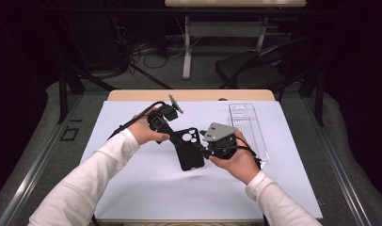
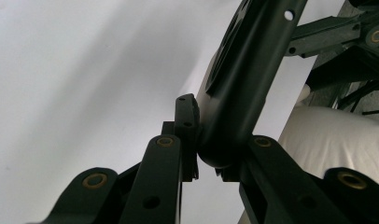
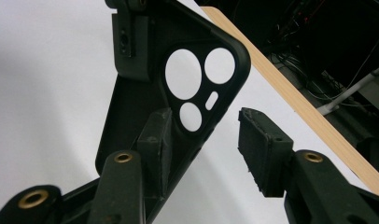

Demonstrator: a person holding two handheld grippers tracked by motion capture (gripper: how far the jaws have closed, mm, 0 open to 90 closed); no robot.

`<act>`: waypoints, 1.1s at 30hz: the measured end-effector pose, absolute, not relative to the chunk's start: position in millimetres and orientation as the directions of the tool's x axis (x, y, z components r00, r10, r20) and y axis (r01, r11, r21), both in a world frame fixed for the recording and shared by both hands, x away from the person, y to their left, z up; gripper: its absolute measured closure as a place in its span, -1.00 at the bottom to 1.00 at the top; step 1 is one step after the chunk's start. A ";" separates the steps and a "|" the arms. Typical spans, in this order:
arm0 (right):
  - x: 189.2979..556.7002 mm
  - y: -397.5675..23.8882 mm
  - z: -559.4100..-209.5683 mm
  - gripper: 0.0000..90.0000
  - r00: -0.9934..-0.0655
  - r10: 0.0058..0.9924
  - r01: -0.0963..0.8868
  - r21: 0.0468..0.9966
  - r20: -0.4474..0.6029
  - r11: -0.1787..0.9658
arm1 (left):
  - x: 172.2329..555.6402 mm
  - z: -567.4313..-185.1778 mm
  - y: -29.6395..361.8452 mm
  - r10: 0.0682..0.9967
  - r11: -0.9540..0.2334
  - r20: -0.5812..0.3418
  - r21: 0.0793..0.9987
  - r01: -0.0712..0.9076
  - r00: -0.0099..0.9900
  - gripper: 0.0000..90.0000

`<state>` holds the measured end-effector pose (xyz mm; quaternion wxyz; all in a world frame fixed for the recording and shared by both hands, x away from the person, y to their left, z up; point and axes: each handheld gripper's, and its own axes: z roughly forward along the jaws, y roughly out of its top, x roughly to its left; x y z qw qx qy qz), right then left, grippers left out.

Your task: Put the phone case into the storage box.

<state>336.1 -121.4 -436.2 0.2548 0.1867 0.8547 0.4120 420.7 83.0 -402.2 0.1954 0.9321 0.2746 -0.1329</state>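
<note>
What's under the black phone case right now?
The phone case is held over the white sheet, left claw shut on its end. Through its camera cutouts the right gripper view shows bare white sheet. What lies beneath the case's solid part is hidden.

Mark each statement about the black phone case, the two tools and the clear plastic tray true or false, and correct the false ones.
1. The left tool clamps the phone case. True.
2. The right tool is shut tight on the case. False: one pad touches the case, the other stands apart.
3. The clear tray holds the case. False: it lies empty, right of both hands.
4. The case has round camera cut-outs. True.
</note>
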 end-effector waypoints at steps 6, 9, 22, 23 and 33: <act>338.6 -120.9 -434.5 0.21 -0.798 0.529 0.111 0.793 -0.287 0.598 | 421.2 -405.2 77.8 0.464 -0.778 -0.351 0.278 0.564 0.813 0.81; 339.3 -120.3 -433.3 0.21 -0.797 0.529 0.110 0.792 -0.291 0.601 | 421.8 -407.0 75.9 0.458 -0.788 -0.346 0.269 0.554 0.819 0.81; 343.0 -117.6 -431.1 0.28 -0.794 0.522 0.106 0.774 -0.312 0.624 | 422.6 -414.0 70.4 0.477 -0.790 -0.344 0.236 0.566 0.809 0.81; 343.2 -117.3 -431.0 0.29 -0.793 0.521 0.103 0.772 -0.317 0.627 | 422.6 -413.9 70.1 0.477 -0.792 -0.342 0.232 0.565 0.809 0.81; 343.0 -114.5 -427.6 0.48 -0.784 0.501 0.075 0.746 -0.366 0.662 | 421.2 -411.4 64.3 0.472 -0.804 -0.335 0.217 0.554 0.816 0.81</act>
